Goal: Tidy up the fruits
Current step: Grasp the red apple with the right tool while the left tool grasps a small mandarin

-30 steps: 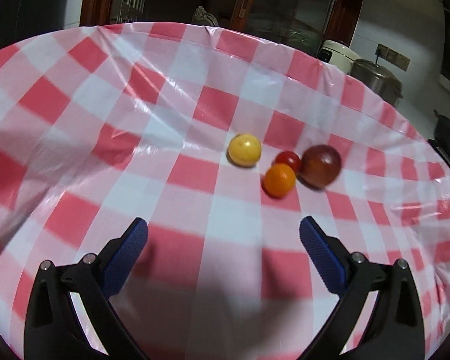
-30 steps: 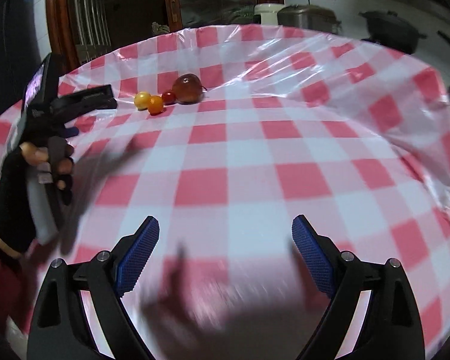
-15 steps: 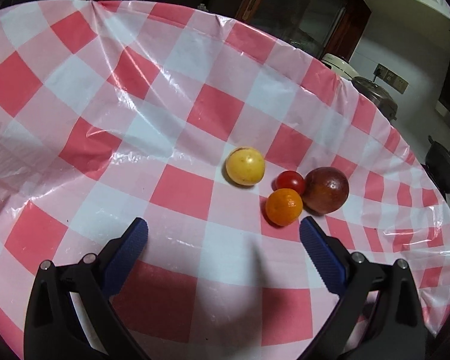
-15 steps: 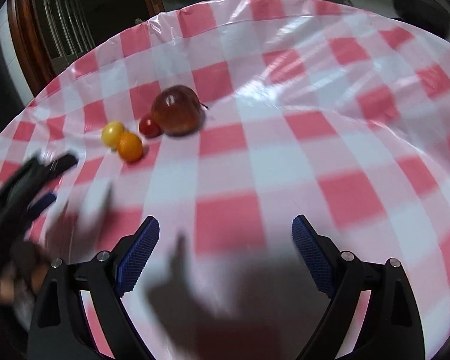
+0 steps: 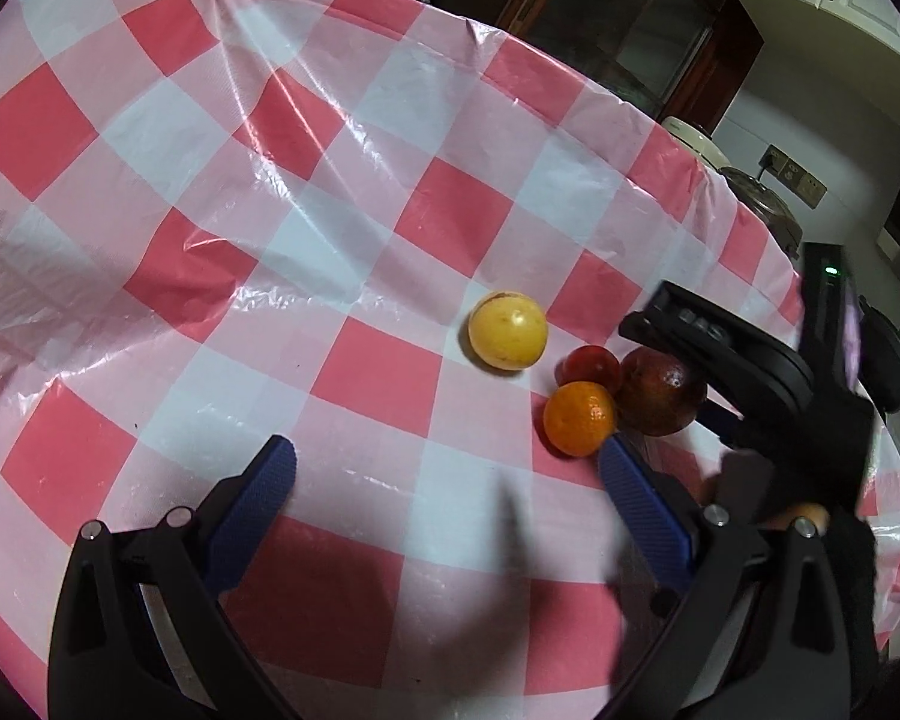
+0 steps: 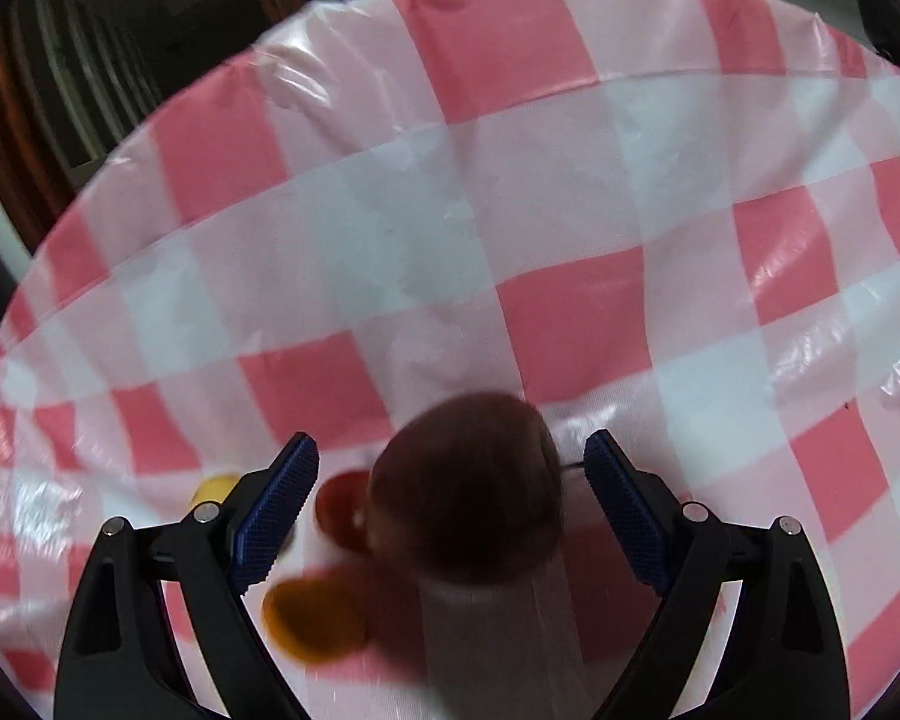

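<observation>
Four fruits sit bunched on the checked tablecloth [image 5: 222, 192]: a yellow fruit [image 5: 508, 330], a small red one [image 5: 589, 363], an orange [image 5: 579, 418] and a big dark red fruit [image 5: 660, 391]. The right gripper [image 6: 450, 501] is plainly the nearer one; its wide-parted blue pads straddle the dark red fruit [image 6: 468, 480], which lies between them dead ahead at twelve o'clock, not yet pinched. The small red fruit [image 6: 337, 503] presses against it at nine o'clock, just inside the left pad, and the orange [image 6: 312, 618] sits at about seven (both are blurred here). The fruit is round, so no long axis matters. The left gripper [image 5: 450, 480] hangs spread and empty, the cluster off at its two o'clock. I'd say closing risks nudging the small red neighbour.
</observation>
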`<state>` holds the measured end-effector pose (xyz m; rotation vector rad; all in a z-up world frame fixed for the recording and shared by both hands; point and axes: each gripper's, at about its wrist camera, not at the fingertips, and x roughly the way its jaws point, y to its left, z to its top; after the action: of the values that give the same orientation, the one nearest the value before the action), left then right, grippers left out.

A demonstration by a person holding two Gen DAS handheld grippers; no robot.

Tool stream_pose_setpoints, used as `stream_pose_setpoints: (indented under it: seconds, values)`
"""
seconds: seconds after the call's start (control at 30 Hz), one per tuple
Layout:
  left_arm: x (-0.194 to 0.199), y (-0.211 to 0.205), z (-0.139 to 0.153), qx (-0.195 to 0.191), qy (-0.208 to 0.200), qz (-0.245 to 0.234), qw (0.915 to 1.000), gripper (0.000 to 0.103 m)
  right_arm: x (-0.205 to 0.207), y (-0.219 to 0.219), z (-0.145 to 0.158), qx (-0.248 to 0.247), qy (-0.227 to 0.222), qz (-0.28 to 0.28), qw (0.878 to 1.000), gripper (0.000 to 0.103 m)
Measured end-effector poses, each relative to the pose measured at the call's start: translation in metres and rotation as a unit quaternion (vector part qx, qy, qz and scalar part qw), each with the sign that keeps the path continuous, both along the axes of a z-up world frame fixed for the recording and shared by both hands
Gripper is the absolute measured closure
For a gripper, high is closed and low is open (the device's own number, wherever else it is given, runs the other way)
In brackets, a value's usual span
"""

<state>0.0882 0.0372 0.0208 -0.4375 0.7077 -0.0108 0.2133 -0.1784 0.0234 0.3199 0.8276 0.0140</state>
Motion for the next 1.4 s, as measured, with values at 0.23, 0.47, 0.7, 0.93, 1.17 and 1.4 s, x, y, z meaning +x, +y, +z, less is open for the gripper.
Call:
stream_pose_setpoints:
  seconds: [0.23,0.47,0.7,0.93,1.17,1.4]
  values:
    - [0.0,0.005,-0.003,-0.015,0.006,0.006,0.9999,0.002,0.007,-0.005,-0.013,-0.035,0.025,-0.025,0.999,0.025]
    - [0.001,0.008,-0.004,-0.024,0.009,0.009,0.9996,0.002,0.012,-0.002,-0.019,-0.063,0.035,-0.029,0.997,0.032]
    - [0.001,0.007,-0.004,-0.024,0.011,0.006,0.9996,0.002,-0.014,-0.037,-0.017,-0.004,0.021,-0.025,0.999,0.044]
    - [-0.002,-0.002,-0.001,-0.001,0.002,-0.008,1.0,0.002,-0.107,-0.095,-0.026,0.097,-0.009,-0.058,0.994,0.044]
    - [-0.002,-0.023,0.006,0.042,-0.002,-0.045,0.9981,0.002,-0.146,-0.102,-0.025,0.136,-0.052,-0.066,0.987,0.044]
    - [0.041,-0.079,0.004,0.152,0.034,-0.09,0.9837,0.015,-0.157,-0.116,-0.015,0.162,-0.079,-0.066,0.981,0.044]
